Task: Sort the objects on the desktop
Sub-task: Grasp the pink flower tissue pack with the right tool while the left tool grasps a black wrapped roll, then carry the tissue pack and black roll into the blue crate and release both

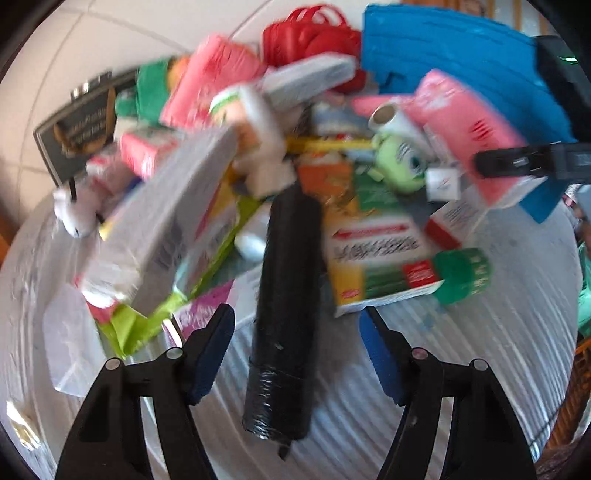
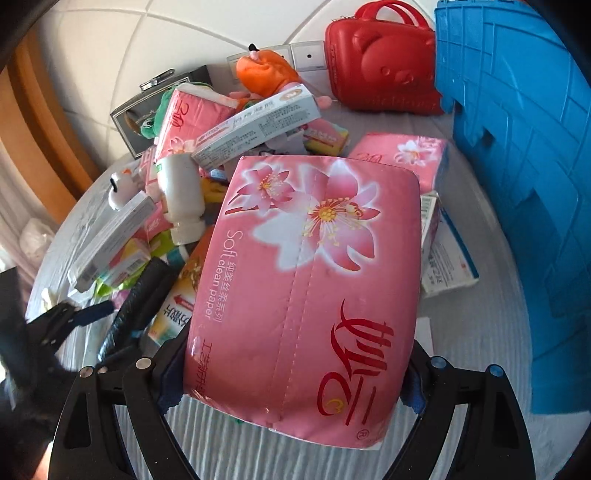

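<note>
Clutter crowds the table [image 1: 480, 350]: left tongs [image 1: 295, 354] spread astride a black roll [image 1: 284, 314], right tongs [image 2: 291, 384] pinching a pink tissue pack [image 2: 306, 295].

Between the left jaws: the wrapped roll [image 1: 284, 314] lies lengthwise on the counter [image 1: 461, 350], touching neither pad.
Ahead of the left jaws: the flat printed box [image 1: 373, 258] sits just right of the roll; the long carton [image 1: 173, 221] leans left of it.
Further ahead of the left jaws: the heap, with the small case [image 1: 306, 33] behind it and the crate [image 1: 461, 70] to the right.
Between the right jaws: the tissue pack [image 2: 303, 295], gripped at its two sides above the counter.
Left of the right jaws: the bottle [image 2: 181, 195] on the heap.
Right of the right jaws: the crate, with a small box [image 2: 447, 254] between it and the pack.
</note>
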Tool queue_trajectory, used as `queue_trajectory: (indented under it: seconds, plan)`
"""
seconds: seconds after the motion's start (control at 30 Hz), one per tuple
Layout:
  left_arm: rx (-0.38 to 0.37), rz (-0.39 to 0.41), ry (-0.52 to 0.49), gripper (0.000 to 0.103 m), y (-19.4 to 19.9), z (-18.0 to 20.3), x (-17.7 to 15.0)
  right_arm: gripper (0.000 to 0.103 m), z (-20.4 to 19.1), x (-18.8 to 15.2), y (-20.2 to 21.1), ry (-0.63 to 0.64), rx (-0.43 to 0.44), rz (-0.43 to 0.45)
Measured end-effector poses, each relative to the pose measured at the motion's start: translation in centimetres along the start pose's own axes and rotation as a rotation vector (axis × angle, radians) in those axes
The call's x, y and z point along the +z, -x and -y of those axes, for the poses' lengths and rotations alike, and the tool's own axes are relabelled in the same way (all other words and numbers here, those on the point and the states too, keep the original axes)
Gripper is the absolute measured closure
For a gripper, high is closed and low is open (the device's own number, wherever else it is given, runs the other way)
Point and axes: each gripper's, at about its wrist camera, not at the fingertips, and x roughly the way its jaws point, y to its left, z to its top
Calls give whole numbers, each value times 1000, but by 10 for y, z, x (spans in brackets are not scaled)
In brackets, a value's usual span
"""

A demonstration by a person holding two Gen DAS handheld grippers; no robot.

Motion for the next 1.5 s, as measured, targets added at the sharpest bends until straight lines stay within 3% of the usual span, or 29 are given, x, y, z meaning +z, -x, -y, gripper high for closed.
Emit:
queue_trajectory:
  seconds: [0.03,0.13,0.17,0.37,0.57,0.73,0.87,1.03,1.23,1.4,1.5]
  plan:
    - [8,7,1,38,0,0,-1,13,1,-1,1,2,4,0]
    - [-37,-42,27,65,-6,0,-4,13,1,-2,2,14,10,1]
    - [-40,-57,26,69,-9,2,-7,13,2,-2,2,14,12,1]
    - [-48,-47,47,69,-10,4,-4,13,4,-5,-1,1,22,-10]
    - [-36,21,39,69,33,13,-3,14,-5,-8,15,37,12,24]
    - [-32,143,-15,69,89,18,21,14,-11,-7,46,19,28,83]
    - [-38,260,-76,69,132,36,49,14,-20,-3,96,30,7,187]
    - [-85,427,-186,69,181,83,101,14,-13,7,179,12,-41,356]
    - [-178,613,-357,69,217,183,178,14,56,11,301,-80,-187,594]
    - [-224,704,-428,69,219,276,234,14,137,16,353,-150,-298,657]
    - [-236,695,-448,69,206,332,267,14,189,23,362,-177,-328,638]
